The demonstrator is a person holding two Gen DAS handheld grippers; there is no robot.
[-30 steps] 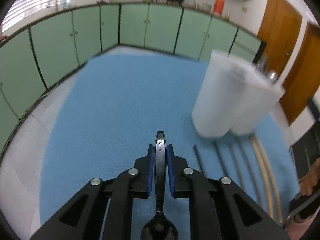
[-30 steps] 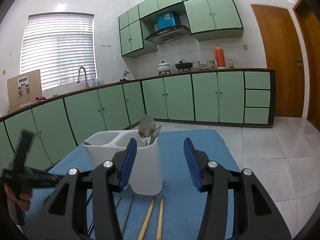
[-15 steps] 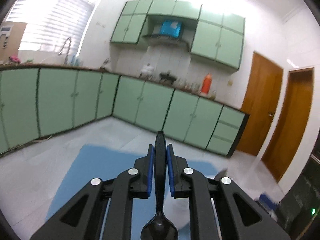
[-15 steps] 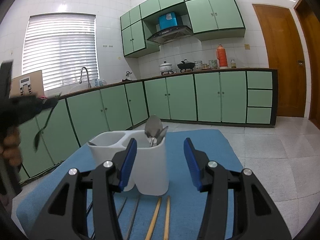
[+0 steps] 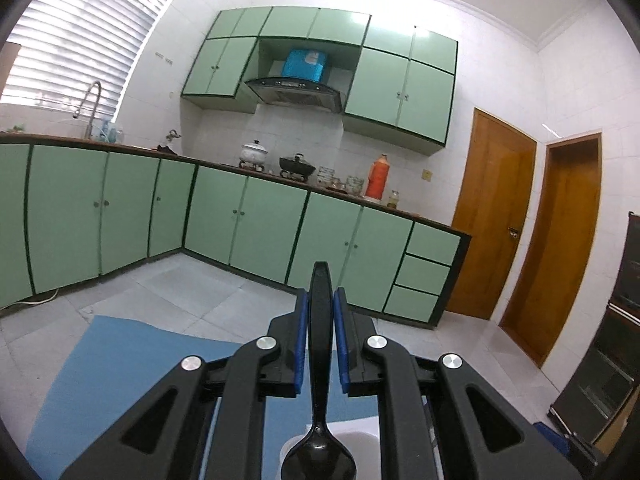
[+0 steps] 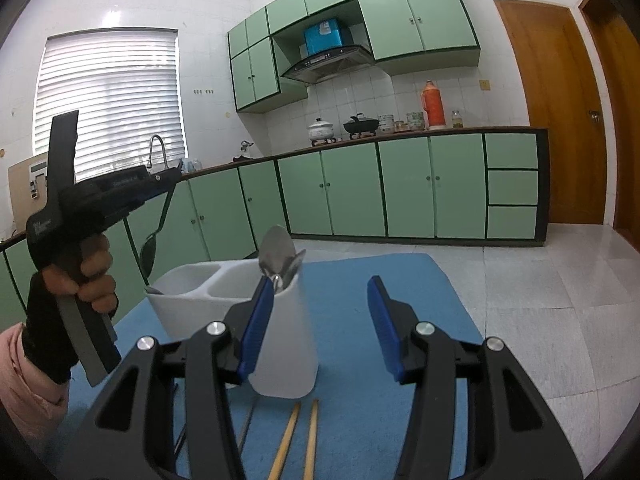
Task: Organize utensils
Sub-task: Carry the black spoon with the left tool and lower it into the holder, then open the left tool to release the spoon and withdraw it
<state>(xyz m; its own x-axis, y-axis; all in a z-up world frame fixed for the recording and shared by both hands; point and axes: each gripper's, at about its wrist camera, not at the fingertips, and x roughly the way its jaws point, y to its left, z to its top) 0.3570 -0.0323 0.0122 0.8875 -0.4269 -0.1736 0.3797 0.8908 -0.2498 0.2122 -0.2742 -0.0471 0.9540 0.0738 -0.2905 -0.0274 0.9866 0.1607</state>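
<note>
My left gripper [image 5: 321, 304] is shut on a black plastic spoon [image 5: 320, 380], handle pinched between the blue pads, bowl hanging toward the camera. Just below the bowl shows the rim of a white utensil holder [image 5: 360, 434]. In the right wrist view the left gripper [image 6: 170, 178] is raised above the holder's left end, with the black spoon [image 6: 154, 236] dangling from it. The white utensil holder [image 6: 192, 308] has three compartments; metal spoons [image 6: 278, 256] stand in the near right one. My right gripper [image 6: 318, 324] stands open and empty in front of the holder.
A blue mat [image 6: 380, 300] covers the table. Two wooden chopsticks [image 6: 298, 436] and thin metal utensils [image 6: 246, 428] lie on it in front of the holder. A person's hand [image 6: 94, 276] grips the left tool. Green kitchen cabinets [image 6: 400, 192] line the far walls.
The left gripper rose with the black spoon and tilted up from facing the mat to facing the cabinets; it now hangs over the holder's left end. The right gripper stayed put.
</note>
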